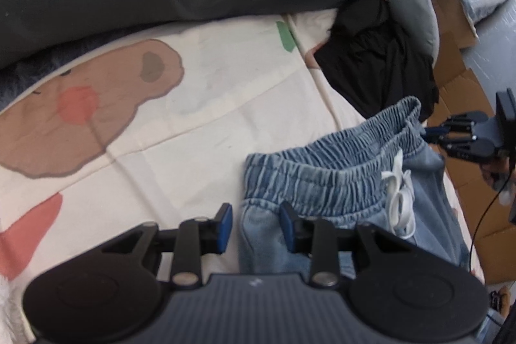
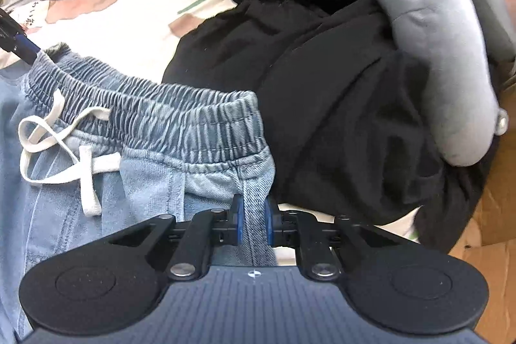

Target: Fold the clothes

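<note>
A: What did the left wrist view give that the right did not?

B: The open stretch of cream bed sheet with brown and coral cartoon prints (image 1: pixel 200 124), lying left of the light blue denim shorts with an elastic waistband (image 1: pixel 325 176). It also showed the left hand-held gripper (image 1: pixel 256 226) with its jaws spread, 1 blue pad inside the waistband corner, the other on the sheet side; I could not tell whether they pressed the cloth.

A: And the right wrist view?

B: The right hand-held gripper (image 2: pixel 253 220) pinched the shorts' side seam just under the waistband. The white drawstring (image 2: pixel 64 147) lay tied to its left.

A: Edges?

B: A crumpled black garment (image 2: pixel 338 105) touched the shorts' right edge, with a grey padded cushion (image 2: pixel 441 54) on it. Brown cardboard (image 1: pixel 464 99) sat beyond the bed's right edge.
</note>
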Available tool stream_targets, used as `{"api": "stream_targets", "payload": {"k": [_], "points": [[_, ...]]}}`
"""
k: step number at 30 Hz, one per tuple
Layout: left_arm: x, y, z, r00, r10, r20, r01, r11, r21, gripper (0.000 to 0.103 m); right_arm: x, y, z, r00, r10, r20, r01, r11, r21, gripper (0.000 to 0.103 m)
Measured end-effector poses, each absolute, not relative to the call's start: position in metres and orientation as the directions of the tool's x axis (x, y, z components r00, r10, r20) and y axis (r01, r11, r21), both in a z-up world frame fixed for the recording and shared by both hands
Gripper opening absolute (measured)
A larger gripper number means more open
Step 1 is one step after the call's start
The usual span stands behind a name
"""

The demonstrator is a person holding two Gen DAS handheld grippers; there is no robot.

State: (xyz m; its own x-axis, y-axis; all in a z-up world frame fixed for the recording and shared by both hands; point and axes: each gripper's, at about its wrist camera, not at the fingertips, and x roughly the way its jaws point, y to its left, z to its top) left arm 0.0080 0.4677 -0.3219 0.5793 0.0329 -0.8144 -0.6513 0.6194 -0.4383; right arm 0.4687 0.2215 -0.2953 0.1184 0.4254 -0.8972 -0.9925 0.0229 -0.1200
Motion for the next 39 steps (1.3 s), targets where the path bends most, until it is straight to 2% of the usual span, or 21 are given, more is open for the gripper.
{"api": "stream_targets", "payload": {"k": [3,5,12,16,19,22,24,25,26,28,31,39], "points": [[0.005,0.47,-0.323,0.599,0.02,-0.8,-0.644,0.606,-0.467,0.034,0.478,0.22,-0.287,0.13,0.441,-0.888,-0.991,0.053,-0.119,0.012],[0.003,0.47,-0.323,0.611,0.011,-0.791,-0.634,0.605,-0.481,0.034,0.485,0.221,-0.288,0.131,0.441,-0.888,-0.991,0.092,-0.1,0.005],[0.007,0.464,-0.34,0.588,-0.04,-0.808,-0.628,0.606,-0.487,0.036,0.502,0.212,-0.29,0.08,0.47,-0.879,-0.982,0.19,0.012,0.007],[0.013,0.46,-0.344,0.587,-0.032,-0.809,-0.623,0.621,-0.476,0.037,0.508,0.21,-0.291,0.055,0.482,-0.874,-0.975,0.215,0.057,0.017],[0.014,0.464,-0.348,0.6,-0.045,-0.798,-0.625,0.597,-0.503,0.036,0.51,0.211,-0.297,0.054,0.491,-0.87,-0.97,0.233,0.071,0.038],[0.016,0.467,-0.35,0.609,-0.05,-0.792,-0.628,0.58,-0.52,0.036,0.507,0.216,-0.312,0.042,0.477,-0.878,-0.973,0.22,0.072,0.042],[0.017,0.466,-0.349,0.603,-0.043,-0.797,-0.633,0.583,-0.51,0.031,0.505,0.218,-0.318,0.036,0.475,-0.879,-0.973,0.215,0.077,0.037],[0.017,0.466,-0.348,0.601,-0.039,-0.798,-0.636,0.582,-0.507,0.028,0.504,0.219,-0.315,0.029,0.477,-0.879,-0.974,0.212,0.083,0.021],[0.016,0.465,-0.347,0.602,-0.032,-0.798,-0.64,0.579,-0.506,0.026,0.504,0.22,-0.313,0.022,0.479,-0.878,-0.974,0.209,0.089,0.015],[0.012,0.463,-0.342,0.605,-0.005,-0.796,-0.649,0.576,-0.497,0.017,0.503,0.222,-0.307,0.009,0.482,-0.876,-0.974,0.203,0.101,0.013],[0.007,0.453,-0.327,0.599,0.075,-0.797,-0.664,0.602,-0.443,0.009,0.5,0.221,-0.29,0.014,0.519,-0.855,-0.973,0.205,0.108,0.012],[-0.015,0.433,-0.28,0.607,0.227,-0.761,-0.703,0.6,-0.382,0.005,0.478,0.233,-0.228,0.03,0.641,-0.767,-0.976,0.183,0.115,0.011]]}}
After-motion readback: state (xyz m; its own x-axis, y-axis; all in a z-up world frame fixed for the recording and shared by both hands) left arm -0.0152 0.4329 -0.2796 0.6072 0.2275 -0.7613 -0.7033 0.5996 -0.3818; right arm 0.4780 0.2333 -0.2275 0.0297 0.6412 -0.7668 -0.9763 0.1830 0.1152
